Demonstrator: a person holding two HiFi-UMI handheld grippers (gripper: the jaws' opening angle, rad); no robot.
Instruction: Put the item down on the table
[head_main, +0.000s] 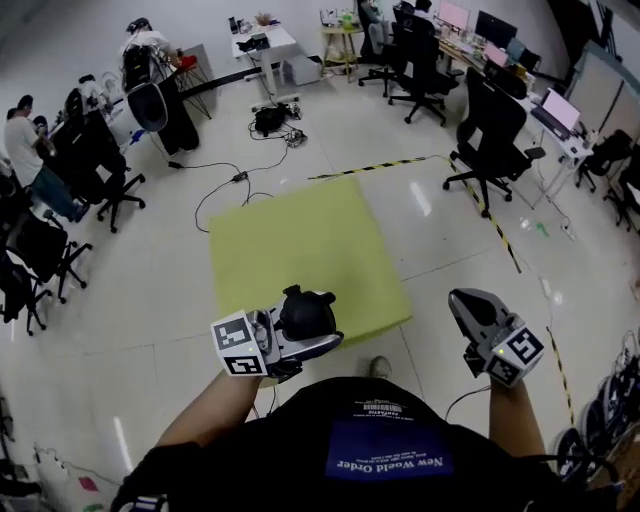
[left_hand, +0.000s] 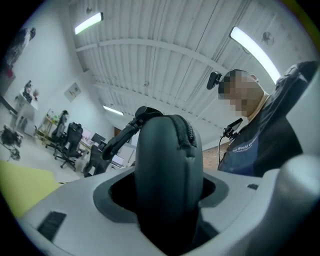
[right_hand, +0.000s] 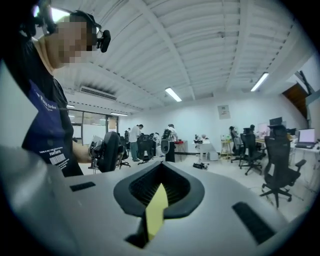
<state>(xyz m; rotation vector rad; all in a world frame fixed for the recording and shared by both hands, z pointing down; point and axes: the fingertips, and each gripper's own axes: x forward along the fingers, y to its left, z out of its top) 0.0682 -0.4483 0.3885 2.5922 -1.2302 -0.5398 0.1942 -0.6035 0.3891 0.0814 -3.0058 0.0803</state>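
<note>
A dark, rounded zippered case (head_main: 305, 312) sits between the jaws of my left gripper (head_main: 312, 335), which is shut on it and held in the air just off the near edge of the yellow-green table (head_main: 300, 235). In the left gripper view the case (left_hand: 167, 170) fills the gap of the left gripper (left_hand: 167, 205) and points up at the ceiling. My right gripper (head_main: 468, 303) hangs to the right of the table with nothing in it. In the right gripper view its jaws (right_hand: 159, 197) stand together, leaving a thin sliver. The case (right_hand: 109, 150) shows there at the left.
Black office chairs (head_main: 490, 135) stand to the right and at the back, and more chairs with seated people (head_main: 25, 150) at the left. Cables (head_main: 240, 180) lie on the floor behind the table. Yellow-black tape (head_main: 495, 225) runs along the floor at the right.
</note>
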